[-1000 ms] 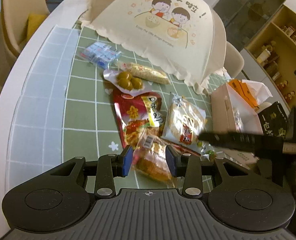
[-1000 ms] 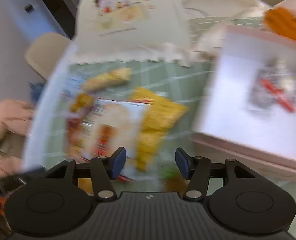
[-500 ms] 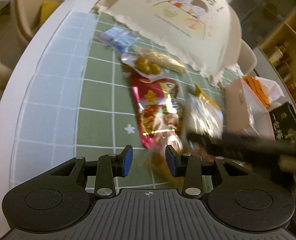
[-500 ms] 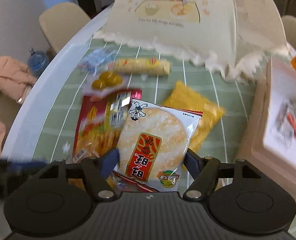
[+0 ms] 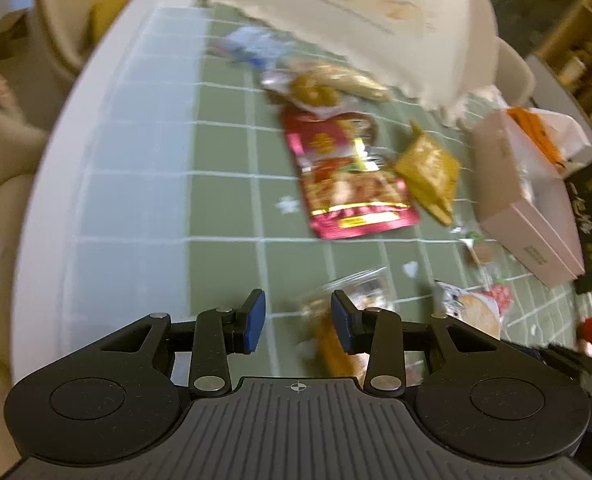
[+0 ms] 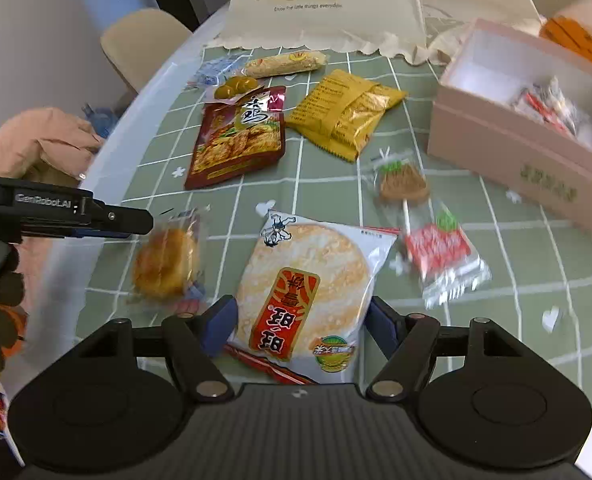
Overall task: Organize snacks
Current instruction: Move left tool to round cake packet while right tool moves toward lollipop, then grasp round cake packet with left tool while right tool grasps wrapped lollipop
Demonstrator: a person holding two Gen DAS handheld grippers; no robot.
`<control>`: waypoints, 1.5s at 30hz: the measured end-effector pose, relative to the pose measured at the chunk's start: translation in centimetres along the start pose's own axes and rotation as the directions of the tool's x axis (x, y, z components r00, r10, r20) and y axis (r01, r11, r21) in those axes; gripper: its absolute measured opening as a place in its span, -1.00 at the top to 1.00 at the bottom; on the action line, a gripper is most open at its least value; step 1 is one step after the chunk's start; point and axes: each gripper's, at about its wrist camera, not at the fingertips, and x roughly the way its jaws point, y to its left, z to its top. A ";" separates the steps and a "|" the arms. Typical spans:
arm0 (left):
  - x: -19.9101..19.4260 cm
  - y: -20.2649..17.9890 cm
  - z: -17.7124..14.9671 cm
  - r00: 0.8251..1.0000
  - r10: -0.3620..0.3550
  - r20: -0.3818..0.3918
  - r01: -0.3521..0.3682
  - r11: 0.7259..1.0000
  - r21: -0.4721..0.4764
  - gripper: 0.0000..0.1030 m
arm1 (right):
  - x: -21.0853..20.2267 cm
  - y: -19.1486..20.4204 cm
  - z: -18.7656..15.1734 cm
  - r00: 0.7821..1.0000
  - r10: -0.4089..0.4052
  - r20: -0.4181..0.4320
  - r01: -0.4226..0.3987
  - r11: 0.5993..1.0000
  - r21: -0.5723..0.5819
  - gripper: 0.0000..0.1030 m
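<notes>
The right gripper (image 6: 298, 322) straddles the rice cracker pack (image 6: 304, 292), pads apparently pressing its sides, ready to carry it to the pink box (image 6: 512, 160) at two o'clock; the left gripper (image 5: 298, 322) hangs apart, empty.

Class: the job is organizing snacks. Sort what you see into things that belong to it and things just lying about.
Belongs to the job:
rice cracker pack
red snack bag
yellow packet
pink box

Just lying about:
food cover
chair

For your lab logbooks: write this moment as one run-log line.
left gripper: open above pastry packet | right gripper: shut on rice cracker bag | pink box: open
</notes>
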 end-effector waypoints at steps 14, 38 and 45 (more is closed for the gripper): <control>1.9 -5.9 -1.1 0.999 -0.004 -0.033 0.012 0.974 0.228 -0.01 | -2.2 -2.8 -3.1 0.995 -0.086 0.060 0.081 0.993 0.086 -0.39; 2.2 -7.4 -2.5 0.998 -0.005 -0.063 0.031 0.903 0.429 -0.13 | -2.9 -4.6 -1.7 0.990 0.066 0.127 -0.081 0.990 0.117 -0.77; 2.0 -7.0 -2.8 0.998 -0.005 -0.070 0.033 0.909 0.415 -0.14 | 1.3 -5.3 4.9 0.977 -0.162 0.141 0.156 0.986 0.050 -0.45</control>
